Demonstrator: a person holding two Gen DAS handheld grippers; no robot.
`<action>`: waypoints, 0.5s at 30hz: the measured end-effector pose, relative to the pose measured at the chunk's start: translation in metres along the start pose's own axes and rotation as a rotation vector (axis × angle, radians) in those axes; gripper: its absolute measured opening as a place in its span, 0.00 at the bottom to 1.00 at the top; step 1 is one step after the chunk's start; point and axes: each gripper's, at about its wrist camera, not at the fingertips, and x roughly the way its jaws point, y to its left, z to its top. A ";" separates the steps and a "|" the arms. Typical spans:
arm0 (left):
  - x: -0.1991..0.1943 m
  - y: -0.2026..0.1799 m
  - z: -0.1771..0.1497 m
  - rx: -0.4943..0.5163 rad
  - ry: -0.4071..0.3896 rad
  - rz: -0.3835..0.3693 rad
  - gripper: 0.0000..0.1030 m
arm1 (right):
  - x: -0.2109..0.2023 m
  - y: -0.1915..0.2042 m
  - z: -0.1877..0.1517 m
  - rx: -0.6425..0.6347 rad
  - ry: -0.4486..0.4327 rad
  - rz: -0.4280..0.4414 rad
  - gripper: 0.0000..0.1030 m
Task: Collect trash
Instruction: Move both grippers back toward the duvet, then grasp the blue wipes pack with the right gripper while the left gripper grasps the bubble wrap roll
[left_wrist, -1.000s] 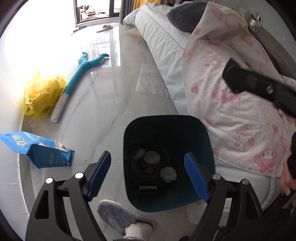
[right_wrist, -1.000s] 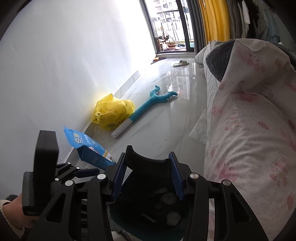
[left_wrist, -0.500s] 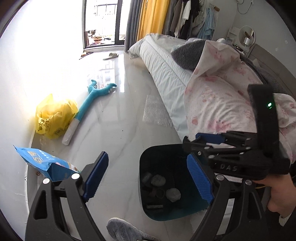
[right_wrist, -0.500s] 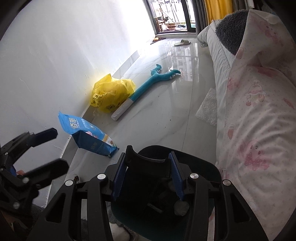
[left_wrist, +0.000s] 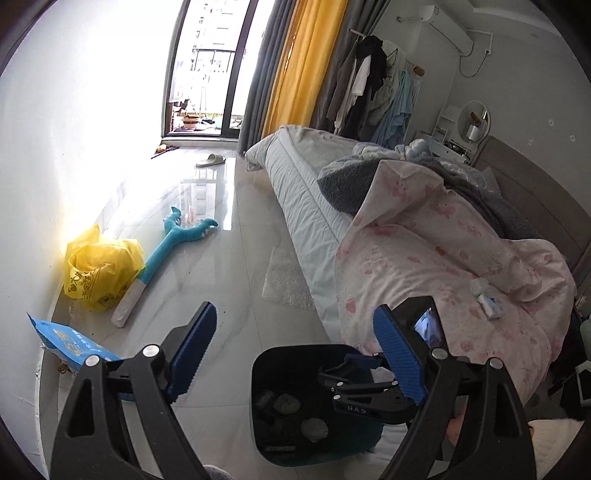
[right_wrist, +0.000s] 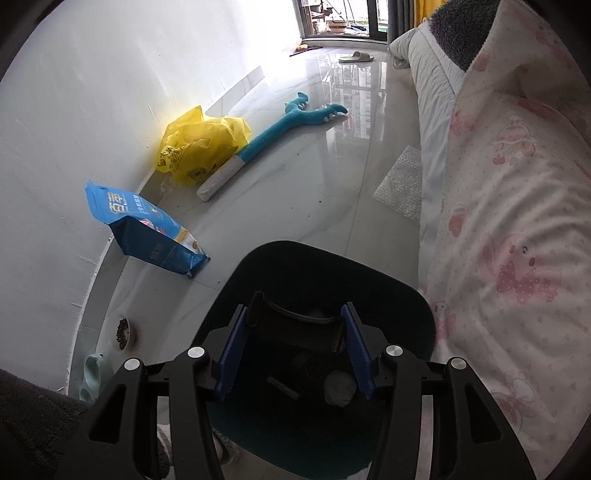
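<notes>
Left wrist view first: my left tool (left_wrist: 291, 354) is spread wide, blue ribbed pads with nothing between them, up above the glossy pale tile floor (left_wrist: 229, 273). Below it sits the dark teal plastic trash bin (left_wrist: 266, 413), right against the bed's edge, with a few grey crumpled wads (left_wrist: 314, 430) at the bottom. My right tool (left_wrist: 345, 365) pokes in over the bin's mouth. On the pink cartoon-print quilt (left_wrist: 436, 258) there's a small white-and-blue crumpled wrapper (left_wrist: 487, 297) lying near the far side. Along the wall: a crinkled yellow plastic bag (left_wrist: 99, 273), a teal plush dinosaur-shaped stick (left_wrist: 166, 254) and a blue printed pouch (left_wrist: 70, 341). A bubble-wrap sheet (left_wrist: 286, 280) lies flat just beside the bed.

Right wrist view: the right tool (right_wrist: 293, 354) points steeply down over the bin (right_wrist: 406, 306), and its jaws are opening. A curved black plastic piece (right_wrist: 295, 321) is between the pads, and I honestly can't tell if they're pressing on it or not. Underneath, inside the bin, a grey wad (right_wrist: 340, 387) and a dark stick-like scrap (right_wrist: 282, 386). Same yellow bag (right_wrist: 203, 147), plush stick (right_wrist: 273, 136) and blue pouch (right_wrist: 147, 229) by the wall, plus a little bowl of dark pellets (right_wrist: 122, 332).
</notes>
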 end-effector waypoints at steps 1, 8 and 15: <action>-0.001 -0.004 0.002 0.009 -0.008 -0.006 0.86 | -0.002 -0.003 -0.002 0.003 -0.003 -0.013 0.58; -0.003 -0.026 0.007 0.061 -0.063 -0.020 0.86 | -0.025 -0.020 -0.007 0.025 -0.044 -0.022 0.63; 0.008 -0.034 0.010 0.048 -0.055 -0.027 0.86 | -0.047 -0.030 -0.015 0.016 -0.102 0.021 0.64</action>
